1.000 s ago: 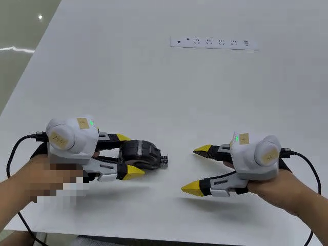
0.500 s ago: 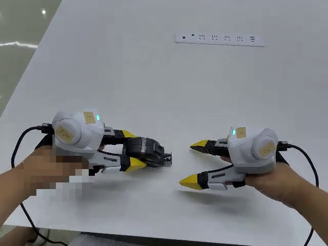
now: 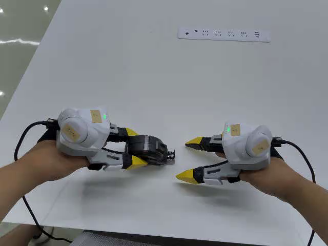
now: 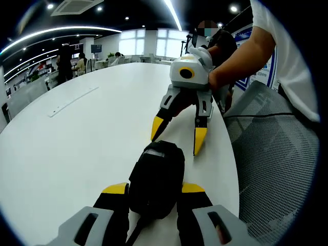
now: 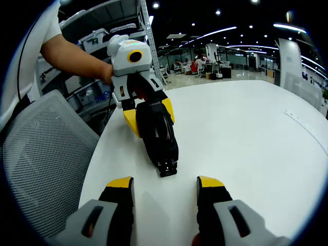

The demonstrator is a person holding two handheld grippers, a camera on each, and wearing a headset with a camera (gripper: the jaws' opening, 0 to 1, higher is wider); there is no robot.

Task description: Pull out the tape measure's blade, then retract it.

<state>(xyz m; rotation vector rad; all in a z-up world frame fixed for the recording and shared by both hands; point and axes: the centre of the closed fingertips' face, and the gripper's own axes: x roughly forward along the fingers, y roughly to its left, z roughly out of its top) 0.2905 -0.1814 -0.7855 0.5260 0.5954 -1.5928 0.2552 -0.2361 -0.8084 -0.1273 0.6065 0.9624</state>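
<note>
The left claw (image 3: 134, 147) is clamped on the black tape measure (image 3: 149, 150) near the front edge of the white bench (image 3: 154, 77), with the blade tip pointing at the right claw (image 3: 189, 159). That one gapes wide, holding nothing, just beside the tip (a power strip (image 3: 223, 35) lies well back).

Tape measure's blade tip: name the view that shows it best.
The right gripper view: the blade tip faces that camera, unobstructed, ahead of its open jaws. The head view shows the tip small, side-on. The left gripper view shows the tape measure case from behind, hiding the tip.
</note>
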